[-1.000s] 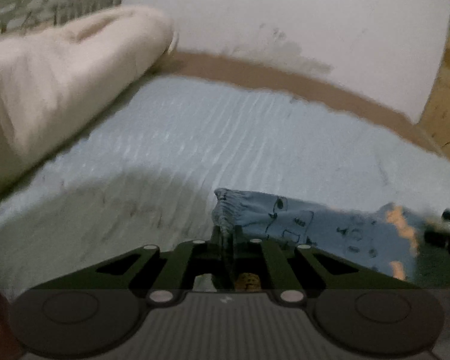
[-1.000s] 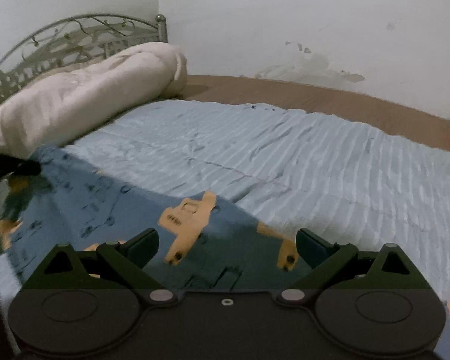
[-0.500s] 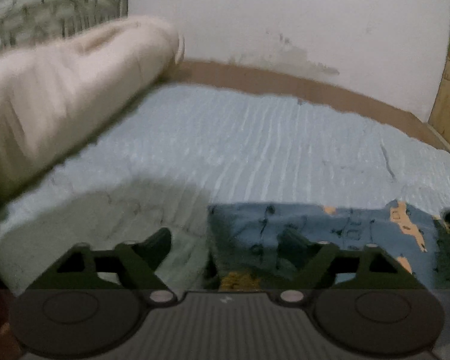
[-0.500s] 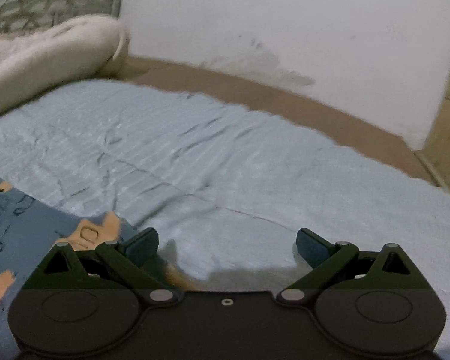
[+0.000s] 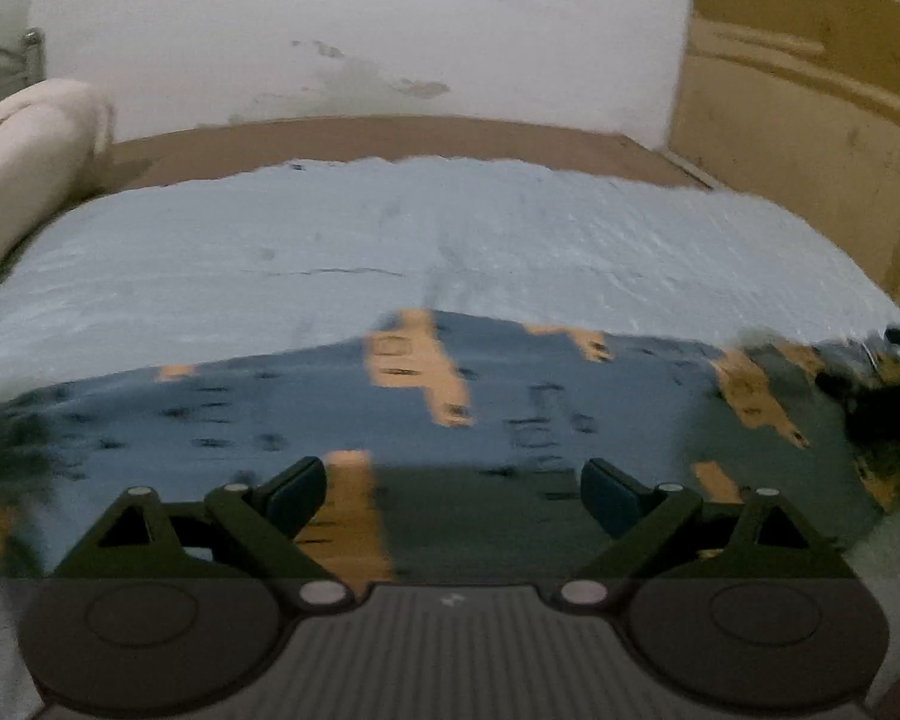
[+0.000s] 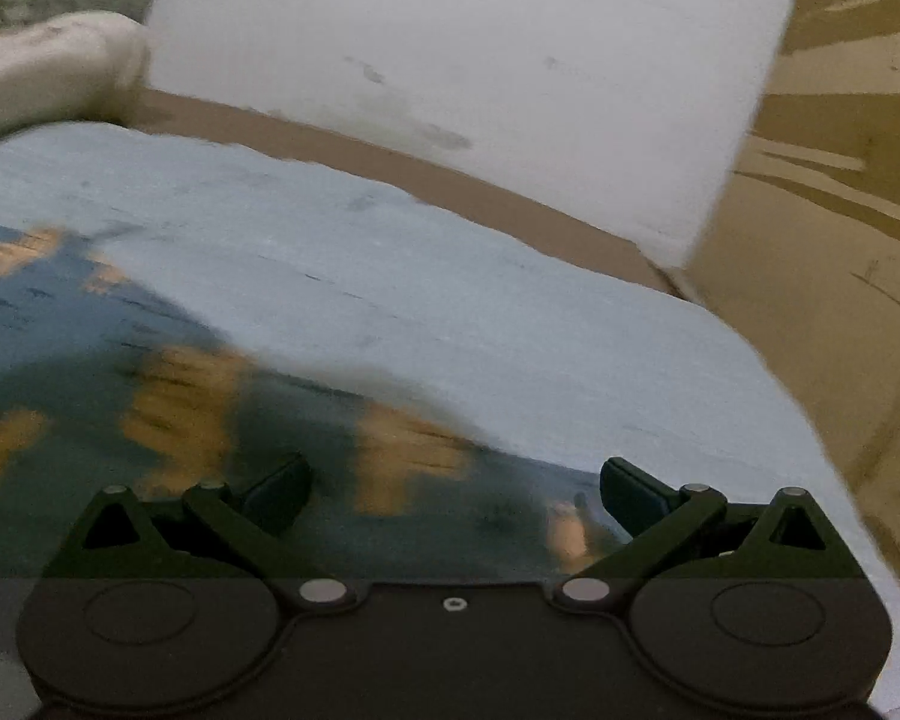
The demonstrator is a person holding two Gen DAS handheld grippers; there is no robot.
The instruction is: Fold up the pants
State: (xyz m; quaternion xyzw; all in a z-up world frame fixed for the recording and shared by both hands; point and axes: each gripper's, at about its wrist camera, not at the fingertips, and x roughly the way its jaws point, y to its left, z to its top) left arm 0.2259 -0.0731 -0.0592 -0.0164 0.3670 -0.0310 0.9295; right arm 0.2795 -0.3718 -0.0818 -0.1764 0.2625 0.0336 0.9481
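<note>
At the far left of my left camera view I see the cream bolster [image 5: 27, 162] lying at the head end of the bed, and behind it a small part of the metal headboard [image 5: 6, 60]. The light blue sheet [image 5: 390, 228] covers the mattress, and behind it a brown strip of the bed base [image 5: 390, 132] runs along the white wall [image 5: 360, 18].

The pants [image 5: 540, 396] lie flat on the sheet in front of me. They are blue with orange figures and small dark drawings, and they stretch across nearly the whole width of this view. My left gripper [image 5: 453, 495] is above the near part of the pants. Its jaws are opening and already stand wide; the cloth is seen under the gap, but the pads do not press on it.

In my right camera view the pants [image 6: 150, 372] fill the lower left part, and their edge goes diagonally down toward the right finger. My right gripper [image 6: 453, 495] also stands wide over the cloth and holds nothing. This picture is blurred, so I cannot tell if the fingertips touch the fabric.

At the far right of both views stands a yellowish wooden cabinet [image 6: 840, 228], just beside the foot end of the bed, and in the left view a dark object [image 5: 894, 396] shows at the right edge, which I cannot identify
</note>
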